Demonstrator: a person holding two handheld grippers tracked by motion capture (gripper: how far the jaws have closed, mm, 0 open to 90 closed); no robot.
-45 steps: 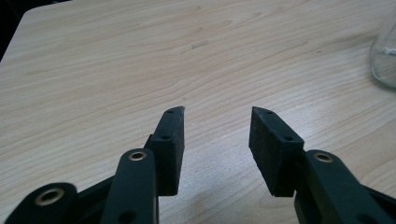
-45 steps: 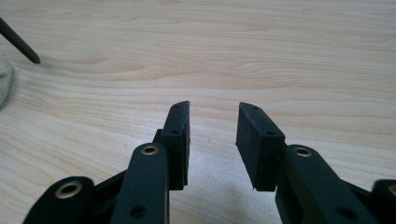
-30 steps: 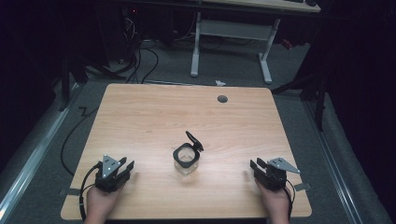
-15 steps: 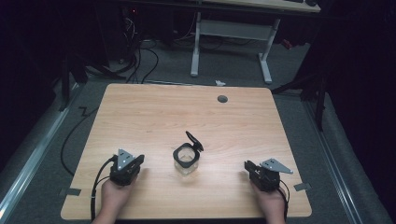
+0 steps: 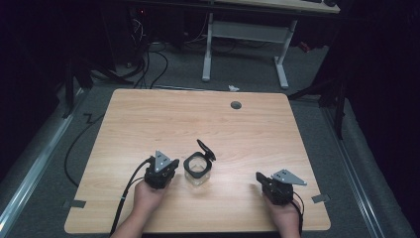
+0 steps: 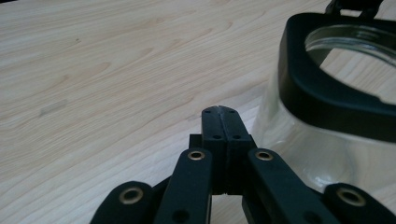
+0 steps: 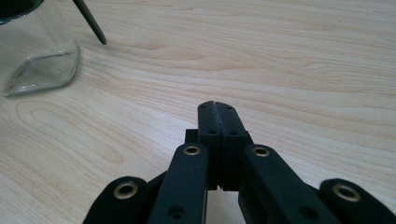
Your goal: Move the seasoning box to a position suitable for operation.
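Observation:
A clear glass jar (image 5: 198,171) with a black square collar and a flipped-up black lid (image 5: 206,150) stands upright near the table's front middle. My left gripper (image 5: 166,173) sits just left of it, jaws pressed together with nothing between them; in the left gripper view (image 6: 219,112) the jar (image 6: 336,112) looms close on the right. My right gripper (image 5: 261,179) rests on the table farther to the jar's right, also shut and holding nothing; in the right gripper view (image 7: 217,107) the jar's glass base (image 7: 39,60) lies at the upper left.
The wooden table (image 5: 198,119) has a round cable hole (image 5: 236,105) near its far edge. Beyond it stands a white desk frame (image 5: 247,44) on a dark floor with cables (image 5: 148,54). Tape marks (image 5: 73,204) sit at the table's front corners.
My left gripper has moved right and forward until it is beside the jar. The right gripper has shifted a little left toward the jar. The jar has stayed put.

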